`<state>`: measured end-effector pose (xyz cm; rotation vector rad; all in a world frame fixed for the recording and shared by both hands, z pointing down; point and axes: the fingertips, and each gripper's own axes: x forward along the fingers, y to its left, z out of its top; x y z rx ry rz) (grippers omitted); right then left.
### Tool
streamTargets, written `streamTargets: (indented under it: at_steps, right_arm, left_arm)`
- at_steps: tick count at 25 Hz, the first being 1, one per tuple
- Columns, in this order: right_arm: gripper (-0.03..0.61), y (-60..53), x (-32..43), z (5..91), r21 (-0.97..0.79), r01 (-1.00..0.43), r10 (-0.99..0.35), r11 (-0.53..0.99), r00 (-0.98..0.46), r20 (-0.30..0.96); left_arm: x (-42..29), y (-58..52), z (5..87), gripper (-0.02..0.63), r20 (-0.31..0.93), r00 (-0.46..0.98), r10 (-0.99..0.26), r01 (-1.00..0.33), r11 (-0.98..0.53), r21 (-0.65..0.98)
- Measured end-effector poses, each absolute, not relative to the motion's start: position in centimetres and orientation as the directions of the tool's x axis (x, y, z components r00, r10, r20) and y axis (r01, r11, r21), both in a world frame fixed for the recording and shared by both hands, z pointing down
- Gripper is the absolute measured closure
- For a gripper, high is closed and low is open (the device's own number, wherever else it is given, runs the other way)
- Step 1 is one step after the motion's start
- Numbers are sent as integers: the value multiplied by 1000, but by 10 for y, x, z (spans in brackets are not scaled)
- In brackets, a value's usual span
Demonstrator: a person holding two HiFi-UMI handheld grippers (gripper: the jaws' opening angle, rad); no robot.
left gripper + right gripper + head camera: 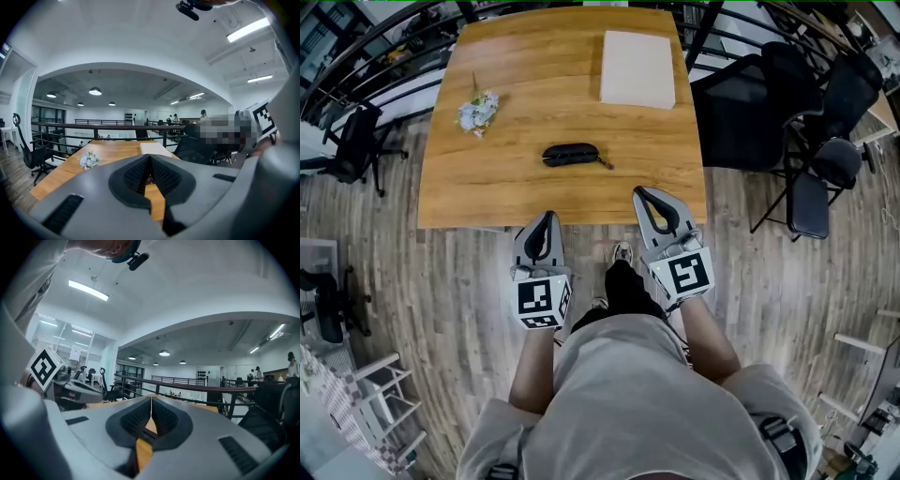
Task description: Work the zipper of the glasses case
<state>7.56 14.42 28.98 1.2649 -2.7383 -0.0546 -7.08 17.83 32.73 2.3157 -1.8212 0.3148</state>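
— Where's the glasses case point(573, 155)?

— Lying flat on the wooden table point(534, 56), nearer its front edge, long side across. A small tab sticks out at its right end. The zipper itself is too small to read.

— And the grippers?

— Both are apart from the case. The left gripper point(547, 217) has its tip just at the table's front edge. The right gripper point(641, 194) reaches a little further over that edge. Both point forward at the table, nearly level, on bare forearms held out from the body.

— Jaws?

— Pressed together on both, with nothing between them.

— Anything hidden?

— The marker cubes cover the hands. In both gripper views the jaws block the case. A flower bunch point(477, 112) and a beige pad point(637, 68) lie further back on the table.
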Motion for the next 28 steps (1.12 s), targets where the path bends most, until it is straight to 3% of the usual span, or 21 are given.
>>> streamTargets:
  at_steps: [7, 28]
  right_arm:
    - [552, 71, 76, 303, 118, -685, -695, 719, -709, 117]
    - [552, -7, -2, 426, 158, -417, -439, 895, -760, 478]
  left_arm:
    - [-72, 112, 346, 591, 332, 183, -925, -982, -189, 15]
    - [-118, 43, 459, 591, 520, 95, -849, -995, -80, 52]
